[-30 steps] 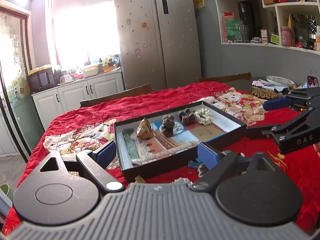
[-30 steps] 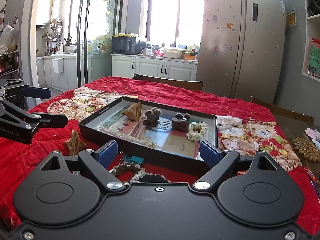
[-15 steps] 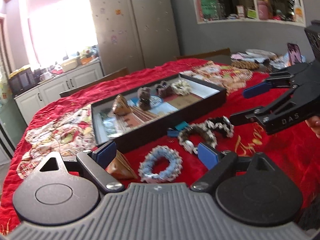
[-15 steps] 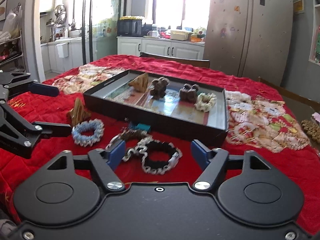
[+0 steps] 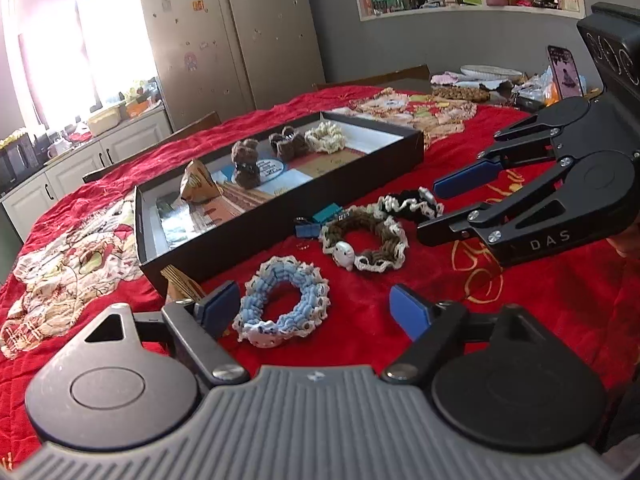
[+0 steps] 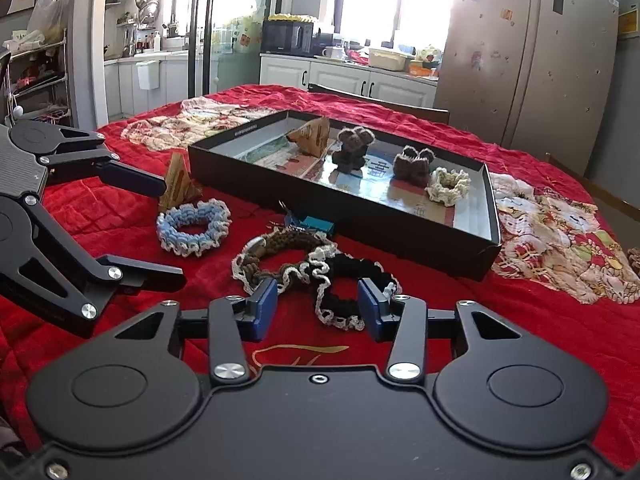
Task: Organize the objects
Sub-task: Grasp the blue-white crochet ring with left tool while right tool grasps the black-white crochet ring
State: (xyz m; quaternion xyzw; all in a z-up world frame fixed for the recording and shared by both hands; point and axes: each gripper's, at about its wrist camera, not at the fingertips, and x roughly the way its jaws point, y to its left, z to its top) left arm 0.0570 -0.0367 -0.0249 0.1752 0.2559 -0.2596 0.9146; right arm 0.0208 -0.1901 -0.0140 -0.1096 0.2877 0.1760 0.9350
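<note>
The worktop (image 6: 540,332) wears a soft red quilted cloth with a slight shine. The blue ring (image 5: 282,306), brown ring (image 5: 366,240) and black ring (image 6: 352,284) are fuzzy yarn with lacy edges. The tray (image 6: 360,222) looks like matt black card. Each hand-held gripper (image 6: 318,310) is matt black with shiny silver screws and smooth blue pads (image 6: 264,310).

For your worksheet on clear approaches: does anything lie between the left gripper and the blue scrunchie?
Nothing visible does. The blue scrunchie lies on bare red cloth just ahead of the left gripper, whose open fingers flank it. A wooden piece sits off to the side, by one finger.
</note>
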